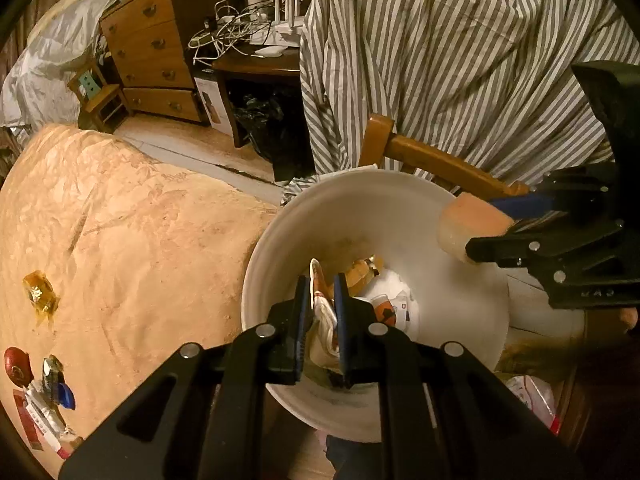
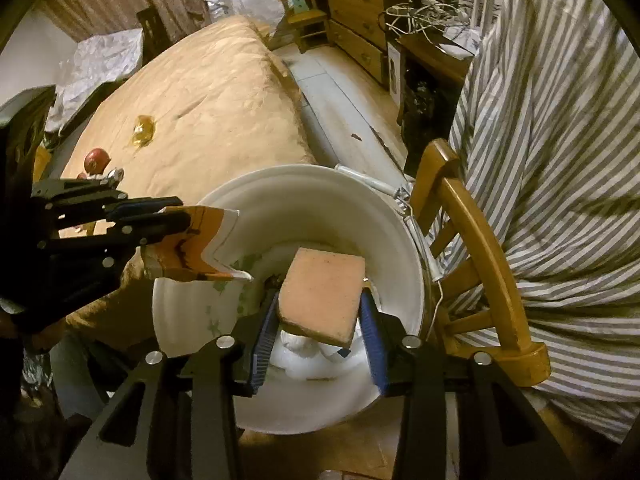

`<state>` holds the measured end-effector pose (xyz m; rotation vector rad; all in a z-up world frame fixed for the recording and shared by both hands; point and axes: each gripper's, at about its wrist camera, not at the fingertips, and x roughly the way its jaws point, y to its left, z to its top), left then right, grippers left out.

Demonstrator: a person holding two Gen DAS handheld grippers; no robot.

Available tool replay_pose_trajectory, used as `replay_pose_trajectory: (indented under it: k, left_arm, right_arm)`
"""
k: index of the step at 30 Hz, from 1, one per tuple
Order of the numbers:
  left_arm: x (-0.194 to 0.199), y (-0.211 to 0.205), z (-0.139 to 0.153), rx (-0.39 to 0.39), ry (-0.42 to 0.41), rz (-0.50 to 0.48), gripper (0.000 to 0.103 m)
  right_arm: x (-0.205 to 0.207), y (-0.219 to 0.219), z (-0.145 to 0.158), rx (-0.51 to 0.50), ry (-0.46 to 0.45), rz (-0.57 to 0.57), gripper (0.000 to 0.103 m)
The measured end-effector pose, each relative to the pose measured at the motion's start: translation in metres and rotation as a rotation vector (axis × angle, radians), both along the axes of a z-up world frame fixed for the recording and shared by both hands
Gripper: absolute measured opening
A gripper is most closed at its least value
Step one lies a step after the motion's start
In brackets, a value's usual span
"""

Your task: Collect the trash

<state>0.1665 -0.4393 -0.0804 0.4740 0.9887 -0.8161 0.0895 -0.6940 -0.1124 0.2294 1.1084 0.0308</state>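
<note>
A white bucket (image 1: pixel 460 304) stands on the floor by the bed, with wrappers and white paper inside; it also shows in the right wrist view (image 2: pixel 192 312). My left gripper (image 1: pixel 322 280) is shut on an orange-and-white wrapper (image 1: pixel 320 312) and holds it over the bucket; the same wrapper shows in the right wrist view (image 2: pixel 196 248). My right gripper (image 2: pixel 320 312) is shut on a pink-orange sponge block (image 2: pixel 324 296) over the bucket; the block shows in the left wrist view (image 1: pixel 468 224) above the rim.
More litter lies on the orange bedspread (image 1: pixel 120 220): a yellow cellophane wrapper (image 1: pixel 40 292), a red round thing (image 1: pixel 16 364), a pile of packets (image 1: pixel 52 400). A wooden chair (image 2: pixel 472 240) draped with a striped shirt (image 2: pixel 560 140) stands beside the bucket. A dresser (image 1: pixel 152 48) stands behind.
</note>
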Motion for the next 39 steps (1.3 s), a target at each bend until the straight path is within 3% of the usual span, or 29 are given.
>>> replay_pose_trajectory:
  k: [1,2,3,17,21,25,30,34,39]
  left_arm:
    - [0.002,0.001,-0.001,0.000,-0.004,0.006,0.039]
    - [0.002,0.000,0.001,-0.002,-0.011,0.014,0.058]
    - [0.002,0.002,0.002,-0.010,-0.022,0.020,0.061]
    - [-0.004,0.023,0.015,-0.057,-0.063,0.048,0.061]
    - [-0.005,0.052,0.018,-0.090,-0.094,0.095,0.061]
    - [-0.005,0.100,0.014,-0.121,-0.136,0.183,0.062]
    - [0.000,0.173,0.005,-0.143,-0.160,0.312,0.062]
    - [0.010,0.257,-0.006,-0.151,-0.167,0.470,0.062]
    - [0.026,0.371,-0.021,-0.134,-0.170,0.698,0.062]
  right_arm:
    - [-0.001,-0.002,-0.001,0.016,-0.004,-0.005,0.066]
    - [-0.002,-0.003,-0.002,0.035,-0.013,-0.011,0.066]
    - [-0.003,-0.004,-0.003,0.040,-0.019,-0.019,0.066]
    - [-0.012,0.018,0.002,0.053,-0.087,-0.008,0.067]
    - [-0.027,0.035,0.022,-0.070,-0.211,-0.034,0.078]
    - [-0.047,0.071,0.041,-0.182,-0.376,-0.041,0.083]
    - [-0.056,0.134,0.049,-0.180,-0.532,0.018,0.085]
    - [-0.044,0.192,0.041,-0.148,-0.572,0.127,0.085]
    - [-0.011,0.266,0.017,-0.093,-0.528,0.273,0.085]
